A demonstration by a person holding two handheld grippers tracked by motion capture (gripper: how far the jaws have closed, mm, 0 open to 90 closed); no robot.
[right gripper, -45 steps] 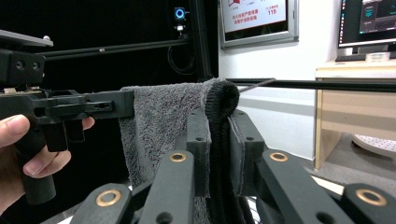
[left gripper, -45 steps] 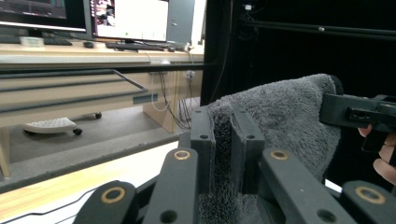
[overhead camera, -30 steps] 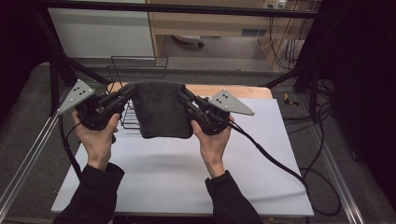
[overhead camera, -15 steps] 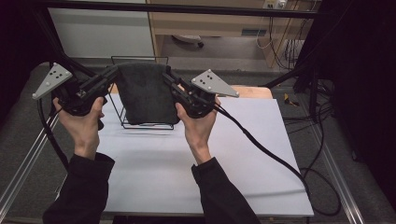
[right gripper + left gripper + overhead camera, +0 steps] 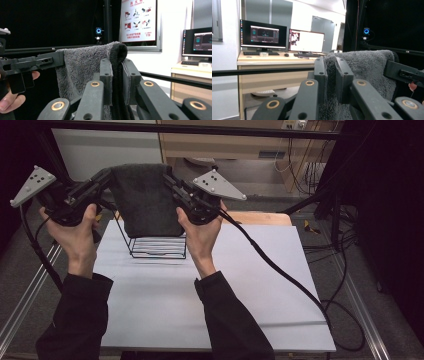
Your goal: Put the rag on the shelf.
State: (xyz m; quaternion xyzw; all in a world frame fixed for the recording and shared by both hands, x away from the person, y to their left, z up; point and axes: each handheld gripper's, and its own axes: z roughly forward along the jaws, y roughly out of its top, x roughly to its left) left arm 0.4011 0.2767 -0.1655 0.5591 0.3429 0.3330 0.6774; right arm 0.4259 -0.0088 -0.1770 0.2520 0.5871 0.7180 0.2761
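Currently, the left tool [image 5: 102, 176] is clamped on the left top corner of the dark grey towel [image 5: 145, 200]. That towel hangs spread above the wire rack [image 5: 157, 247] on the white worktop [image 5: 250, 285]. Right of it, the right tool [image 5: 167, 179] is clamped on the other top corner.

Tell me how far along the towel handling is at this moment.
Done: the left gripper and right gripper are each shut on a top corner of the dark grey towel. In hand: it hangs spread above the wire rack. Left: setting it down, probably on the rack.
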